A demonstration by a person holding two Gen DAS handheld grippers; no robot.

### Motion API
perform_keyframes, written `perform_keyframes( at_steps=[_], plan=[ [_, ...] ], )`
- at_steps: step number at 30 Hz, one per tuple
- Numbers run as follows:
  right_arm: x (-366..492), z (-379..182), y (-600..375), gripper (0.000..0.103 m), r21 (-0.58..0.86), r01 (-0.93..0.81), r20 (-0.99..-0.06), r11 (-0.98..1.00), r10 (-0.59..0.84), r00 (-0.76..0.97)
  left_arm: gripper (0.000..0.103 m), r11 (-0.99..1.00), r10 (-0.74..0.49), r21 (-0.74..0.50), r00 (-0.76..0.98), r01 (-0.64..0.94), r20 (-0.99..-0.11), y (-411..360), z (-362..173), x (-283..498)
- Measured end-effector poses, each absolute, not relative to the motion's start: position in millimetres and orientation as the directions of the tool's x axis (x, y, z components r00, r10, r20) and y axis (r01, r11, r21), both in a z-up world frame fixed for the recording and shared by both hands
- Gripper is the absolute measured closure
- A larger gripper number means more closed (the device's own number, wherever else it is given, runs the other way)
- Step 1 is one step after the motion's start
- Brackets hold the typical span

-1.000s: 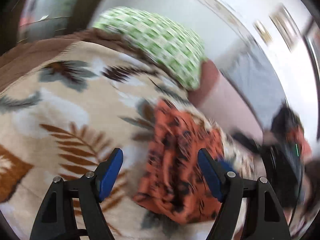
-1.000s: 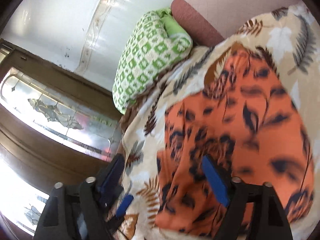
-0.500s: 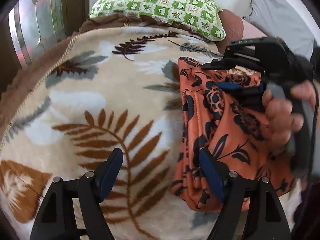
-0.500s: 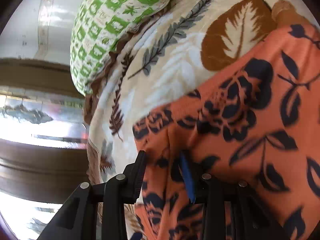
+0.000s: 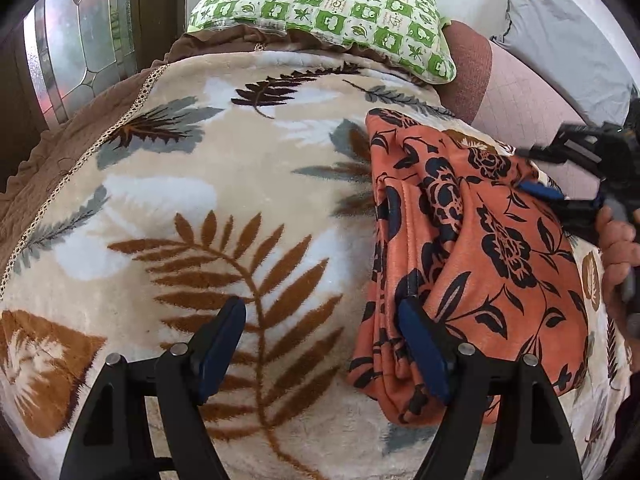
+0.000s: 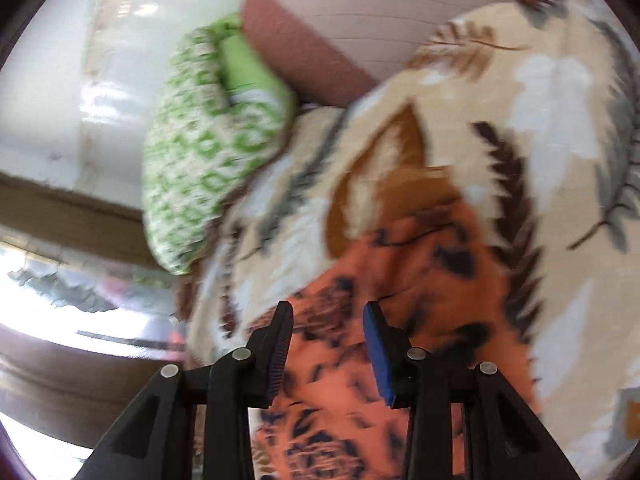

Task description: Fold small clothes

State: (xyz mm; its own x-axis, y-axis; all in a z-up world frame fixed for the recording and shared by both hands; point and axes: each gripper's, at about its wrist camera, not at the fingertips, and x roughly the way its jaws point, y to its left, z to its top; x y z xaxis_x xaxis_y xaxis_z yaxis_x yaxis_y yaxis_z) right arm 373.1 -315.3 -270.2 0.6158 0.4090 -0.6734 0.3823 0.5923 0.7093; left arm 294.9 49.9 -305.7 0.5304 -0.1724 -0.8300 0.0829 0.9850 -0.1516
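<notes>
An orange garment with a black flower print [image 5: 472,256] lies folded into a long bundle on the leaf-patterned blanket [image 5: 200,200]. My left gripper [image 5: 324,344] is open and low over the blanket, its right finger against the garment's near left edge. My right gripper [image 6: 326,340] is open just above the garment [image 6: 400,280], holding nothing; this view is blurred by motion. In the left wrist view the right gripper [image 5: 560,184] sits at the garment's far right edge, held by a hand.
A green-and-white checked pillow [image 5: 320,12] lies at the head of the bed, beside a pink-brown cushion [image 5: 500,92]. A grey cloth [image 5: 568,40] is at the back right. A patterned glass door [image 5: 80,40] stands to the left of the bed.
My right gripper has let go of the garment, opened, and pulled back towards its right edge. My left gripper stayed open and almost in place at the garment's near left edge.
</notes>
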Motion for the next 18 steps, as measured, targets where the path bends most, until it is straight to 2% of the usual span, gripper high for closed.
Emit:
perform_keyframes(
  at_steps=[3, 4, 6, 9, 15, 18],
  plan=[
    [382.7, -294.5, -318.0, 0.075, 0.638, 0.445, -0.745, 0.629, 0.356, 0.565, 0.022, 0.986, -0.169, -0.139, 0.532, 0.097, -0.830, 46.9, -307.3, 296.1],
    [387.8, -306.2, -316.9, 0.087, 0.603, 0.473, -0.775, 0.642, 0.334, 0.536, 0.021, 0.986, -0.165, -0.131, 0.534, 0.101, -0.829, 45.9, -307.3, 296.6],
    [392.9, -313.9, -315.3, 0.088, 0.572, 0.483, -0.792, 0.663, 0.294, 0.534, 0.020, 0.988, -0.156, -0.122, 0.535, 0.099, -0.831, 45.7, -308.2, 298.2],
    [392.5, -308.1, -318.5, 0.086, 0.580, 0.477, -0.789, 0.660, 0.311, 0.529, 0.020, 0.987, -0.158, -0.139, 0.524, 0.077, -0.837, 47.9, -310.8, 301.1],
    [330.6, -270.6, -318.8, 0.083, 0.727, 0.341, -0.656, 0.596, 0.457, 0.601, 0.020, 0.990, -0.143, -0.124, 0.534, 0.072, -0.834, 46.3, -310.3, 299.2],
    [296.4, -264.4, -302.6, 0.084, 0.725, 0.297, -0.656, 0.621, 0.491, 0.574, 0.020, 0.989, -0.147, -0.133, 0.534, 0.064, -0.833, 48.3, -311.1, 299.3]
  ],
)
